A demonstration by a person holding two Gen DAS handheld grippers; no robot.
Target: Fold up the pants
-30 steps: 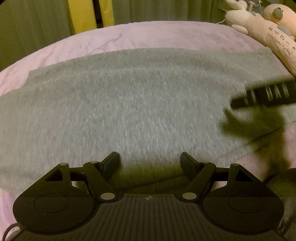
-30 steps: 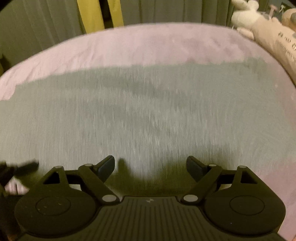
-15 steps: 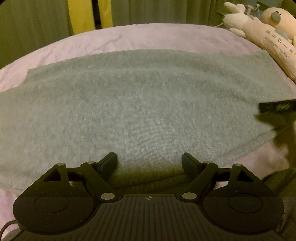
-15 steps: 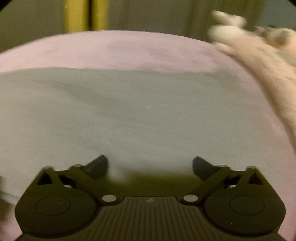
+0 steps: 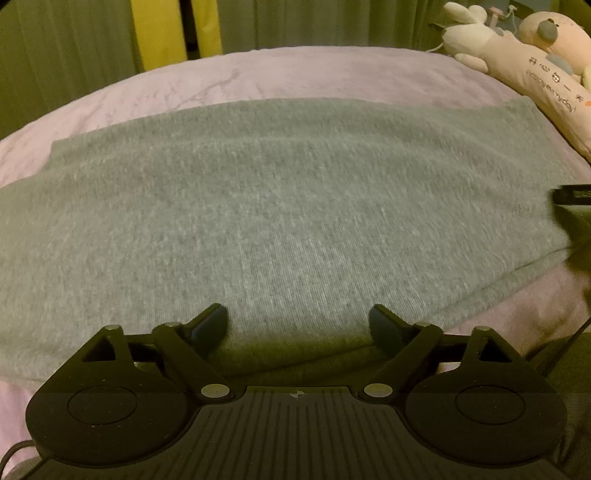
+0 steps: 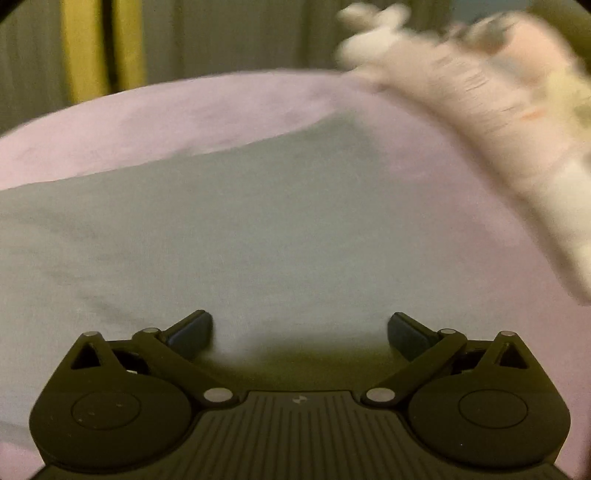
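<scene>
Grey pants (image 5: 273, 206) lie flat across a pink bed, folded lengthwise, with their near edge under my left gripper (image 5: 298, 325). The left gripper is open and empty, just above the near edge of the cloth. My right gripper (image 6: 300, 330) is open and empty, over the right end of the pants (image 6: 207, 236). A tip of the right gripper (image 5: 572, 195) shows at the right edge of the left wrist view. The right wrist view is blurred.
The pink bedsheet (image 5: 280, 77) runs all around the pants. Plush toys (image 5: 524, 55) lie along the bed's far right side, and show blurred in the right wrist view (image 6: 480, 107). Green and yellow curtains (image 5: 162, 33) hang behind the bed.
My right gripper has swung to the right along the pants, toward their right end and the plush toys. The left gripper has stayed nearly still. Both stay open.
</scene>
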